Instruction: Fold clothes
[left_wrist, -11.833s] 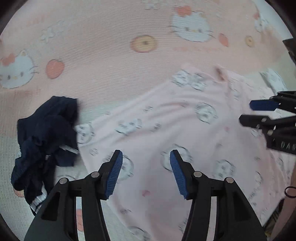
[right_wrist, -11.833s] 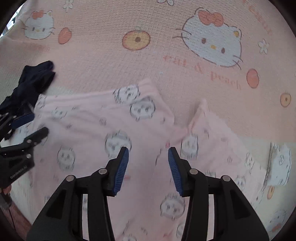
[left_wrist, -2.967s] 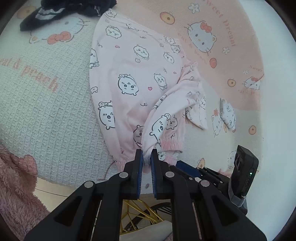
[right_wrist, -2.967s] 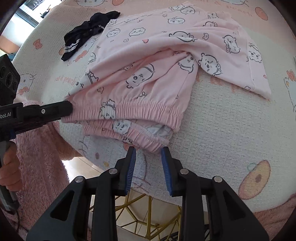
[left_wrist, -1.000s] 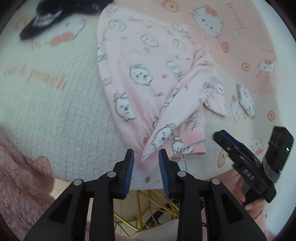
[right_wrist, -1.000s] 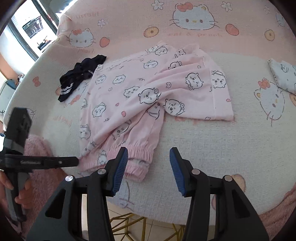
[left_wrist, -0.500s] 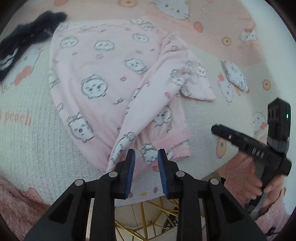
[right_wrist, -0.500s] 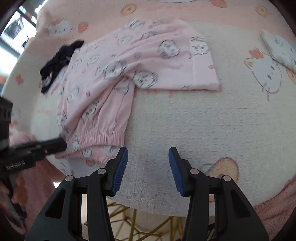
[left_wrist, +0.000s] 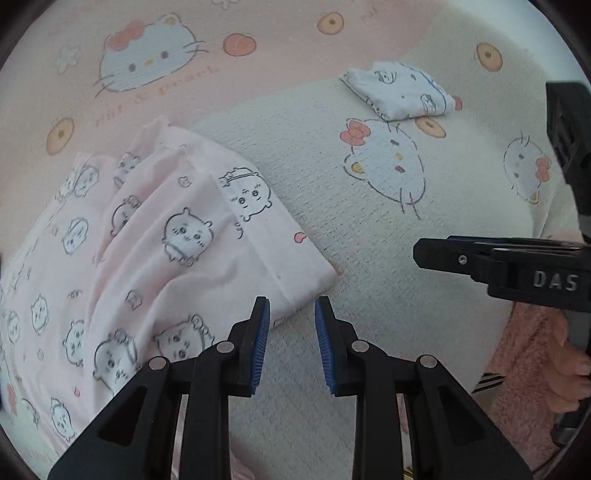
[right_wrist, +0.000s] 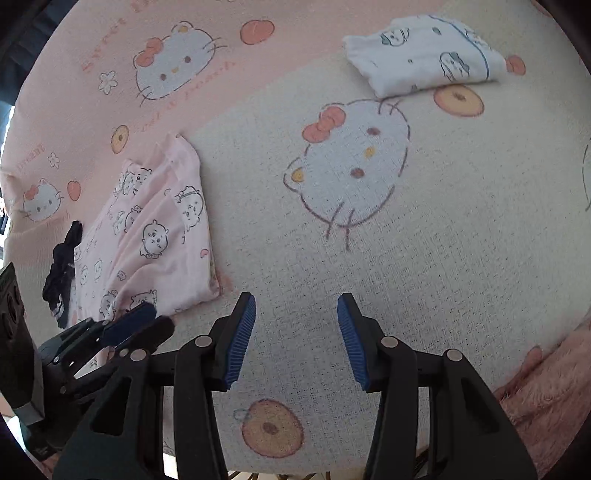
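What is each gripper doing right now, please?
Left gripper: open, empty, at the corner of the pink pyjamas.
Right gripper: open, empty, over the blanket.

place: home bedroom | evidence: cartoon-cat blanket, pyjama garment, folded cloth

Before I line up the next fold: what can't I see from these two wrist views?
- Pink pajama pants: far end cut off by the left view's edge.
- Dark garment: small at the right view's rim; type unclear.
- Pants' near edge: partly hidden by left gripper in the right view.
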